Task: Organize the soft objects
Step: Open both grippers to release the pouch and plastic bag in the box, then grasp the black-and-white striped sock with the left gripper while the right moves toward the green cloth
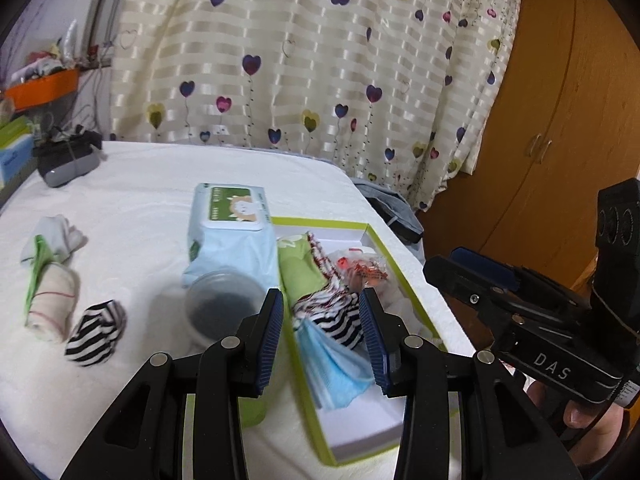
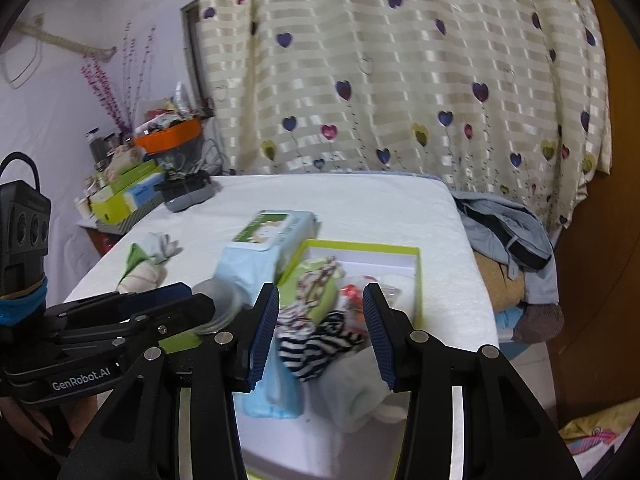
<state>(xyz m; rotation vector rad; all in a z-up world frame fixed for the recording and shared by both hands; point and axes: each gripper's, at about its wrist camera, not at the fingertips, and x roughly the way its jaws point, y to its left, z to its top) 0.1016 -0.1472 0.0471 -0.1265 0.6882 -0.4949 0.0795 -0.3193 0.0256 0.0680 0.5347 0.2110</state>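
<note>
A green-rimmed white box (image 1: 394,256) (image 2: 416,280) lies on the white-covered table and holds several soft items: a green cloth (image 1: 298,272), a striped sock (image 1: 340,320) (image 2: 316,340), a blue face mask (image 1: 340,380) and a pale cloth (image 2: 360,384). My left gripper (image 1: 322,340) hovers open above the box's near end, nothing between its fingers. My right gripper (image 2: 320,334) also stands open over the box. On the table's left lie a rolled white sock with green trim (image 1: 48,292) and a rolled black-and-white striped sock (image 1: 96,332).
A wet-wipes pack (image 1: 228,232) (image 2: 264,248) and a clear round lidded jar (image 1: 224,304) stand left of the box. A grey device (image 1: 66,160) sits at the far left corner. A heart-patterned curtain hangs behind; clothes lie beyond the table's right edge (image 2: 508,236).
</note>
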